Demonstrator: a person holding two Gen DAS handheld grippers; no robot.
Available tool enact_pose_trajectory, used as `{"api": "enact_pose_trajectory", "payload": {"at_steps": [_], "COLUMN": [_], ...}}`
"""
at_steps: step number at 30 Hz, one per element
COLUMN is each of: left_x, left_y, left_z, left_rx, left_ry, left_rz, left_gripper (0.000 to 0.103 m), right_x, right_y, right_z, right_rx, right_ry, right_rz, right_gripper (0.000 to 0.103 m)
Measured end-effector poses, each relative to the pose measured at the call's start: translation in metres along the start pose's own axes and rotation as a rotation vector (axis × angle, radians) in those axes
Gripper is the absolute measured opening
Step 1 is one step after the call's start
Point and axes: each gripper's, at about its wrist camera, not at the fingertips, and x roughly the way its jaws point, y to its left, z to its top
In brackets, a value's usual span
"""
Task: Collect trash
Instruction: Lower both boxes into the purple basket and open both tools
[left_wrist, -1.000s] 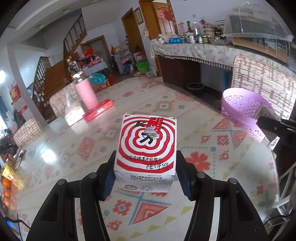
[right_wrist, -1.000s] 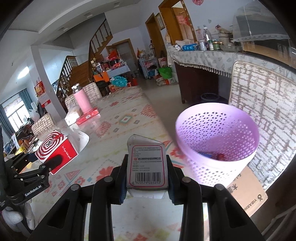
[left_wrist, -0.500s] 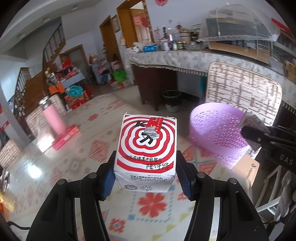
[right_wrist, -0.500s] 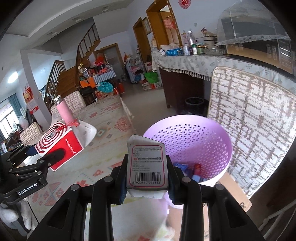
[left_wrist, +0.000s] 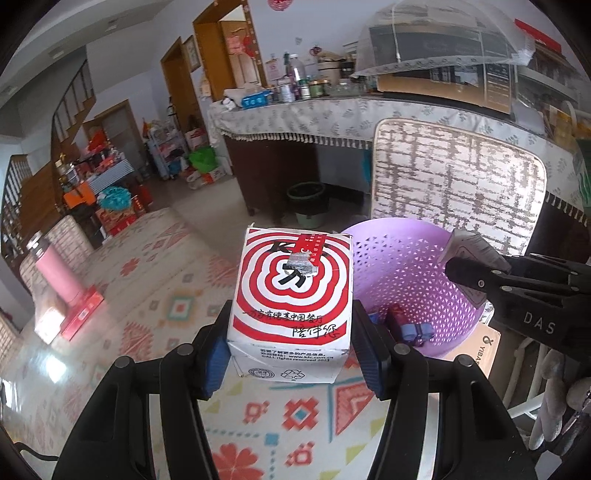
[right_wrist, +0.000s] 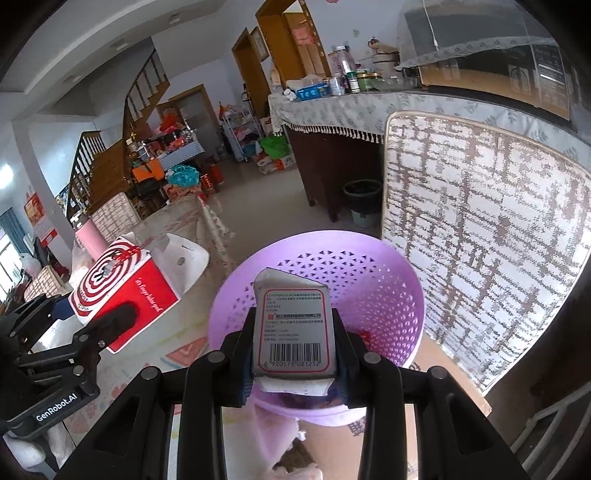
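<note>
The left gripper is clamping a red-and-white ringed carton between its blue pads, the carton standing upright and filling the gap. Just beyond the right finger, a purple perforated basket is sitting with small blue and red scraps lying inside. Further right, the right gripper is gripping a grey packet over the basket's rim. Past the left finger, a pink flask is standing on the patterned surface.
</note>
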Motion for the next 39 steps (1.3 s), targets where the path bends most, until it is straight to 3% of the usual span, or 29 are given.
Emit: {"api": "enact_pose_trajectory", "payload": {"at_steps": [39], "left_x": [0.103], "left_y": [-0.03], "left_z": [0.051], "left_rx": [-0.051], "left_ry": [0.111], "left_rz": [-0.167], "left_gripper": [0.058], "right_x": [0.055], "right_y": [-0.043], "right_z": [0.023], "right_rx": [0.069], "right_ry": [0.031], "right_rz": [-0.058], "right_gripper": [0.038]}}
